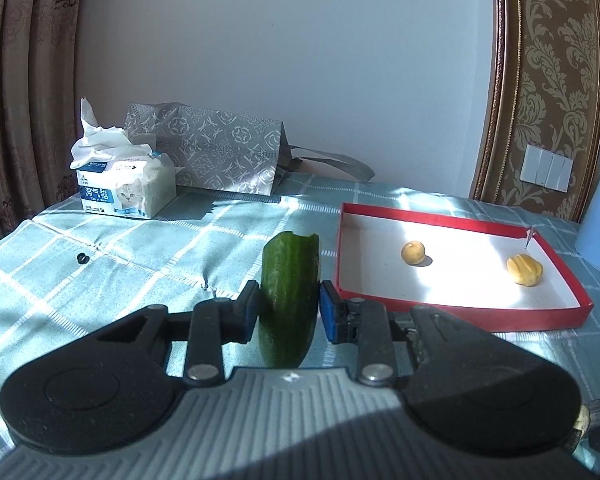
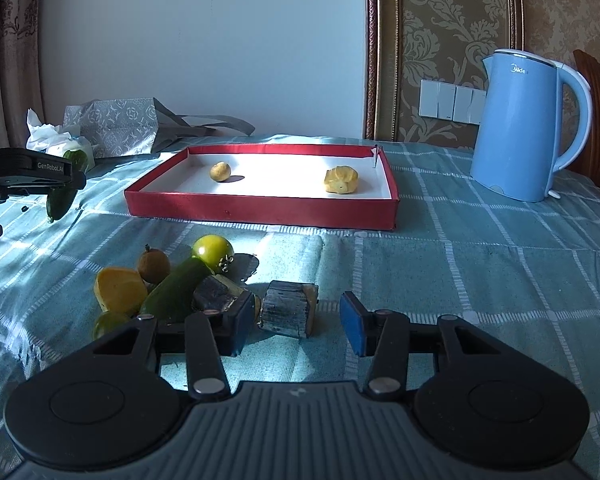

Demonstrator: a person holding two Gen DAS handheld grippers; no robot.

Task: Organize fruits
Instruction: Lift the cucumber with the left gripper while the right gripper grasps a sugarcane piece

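Woven checked cloth (image 2: 480, 280) over the table, matt; red tray (image 2: 260, 210) of card with white paper lining; kettle (image 2: 516, 128) smooth glossy plastic; cucumber piece (image 1: 288, 300) waxy-skinned; near block (image 2: 288, 312) rough, bark-like; grippers' bodies matt black plastic.

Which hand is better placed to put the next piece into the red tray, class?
Left. The left gripper is already shut on the cucumber piece, beside the red tray. The right gripper holds nothing; the wooden block sits loose between its jaws.

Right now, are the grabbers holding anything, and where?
The left gripper holds a cucumber piece, jaws squeezing its lower middle. The right gripper holds nothing.
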